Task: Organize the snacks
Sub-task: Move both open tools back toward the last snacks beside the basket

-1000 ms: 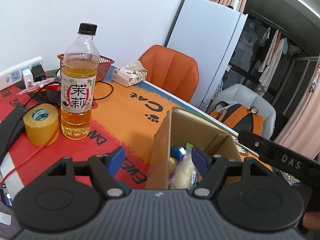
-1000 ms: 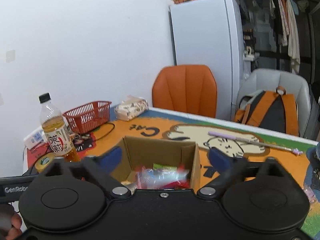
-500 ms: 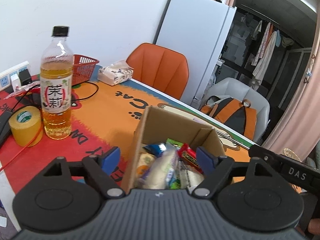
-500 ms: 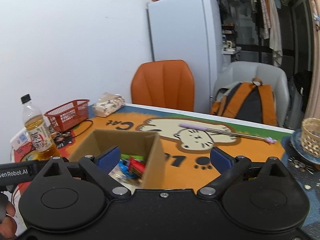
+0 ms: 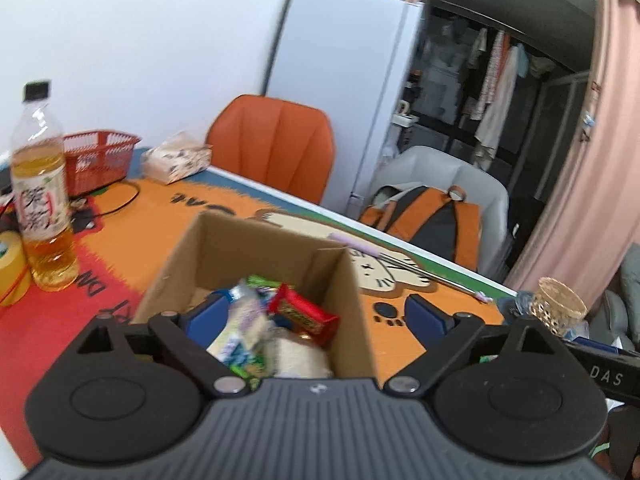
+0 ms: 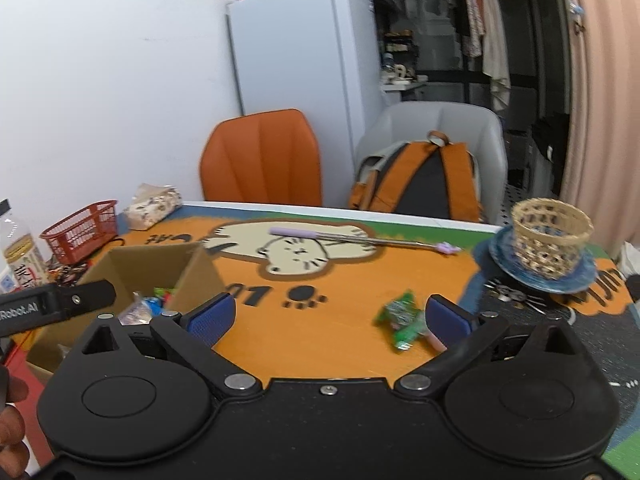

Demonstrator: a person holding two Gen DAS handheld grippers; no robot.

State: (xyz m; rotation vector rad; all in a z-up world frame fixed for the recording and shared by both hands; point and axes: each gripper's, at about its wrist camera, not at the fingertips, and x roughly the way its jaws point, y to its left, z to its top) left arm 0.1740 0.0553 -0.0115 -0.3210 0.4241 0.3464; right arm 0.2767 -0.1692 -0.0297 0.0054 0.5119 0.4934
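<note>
Claws both gape wide, newly spread and empty: left claw (image 5: 316,316) straddling the cardboard box (image 5: 344,280), right claw (image 6: 326,318) over a green snack packet (image 6: 402,318).

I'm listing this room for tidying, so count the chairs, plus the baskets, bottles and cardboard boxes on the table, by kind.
Chairs: 2, orange chair and grey chair
Baskets: 2, red basket and wicker basket
Bottles: 1, bottle
Cardboard boxes: 1, cardboard box
Total: 6

box (image 5: 256,248): 1, cardboard
snacks in box: several, exact count unclear
snack on mat (image 6: 402,318): 1, green
bottle (image 5: 40,196): 1
red basket (image 6: 82,230): 1
wicker basket (image 6: 550,232): 1
chairs: 2
backpack (image 6: 420,180): 1
tape roll (image 5: 10,264): 1
</note>
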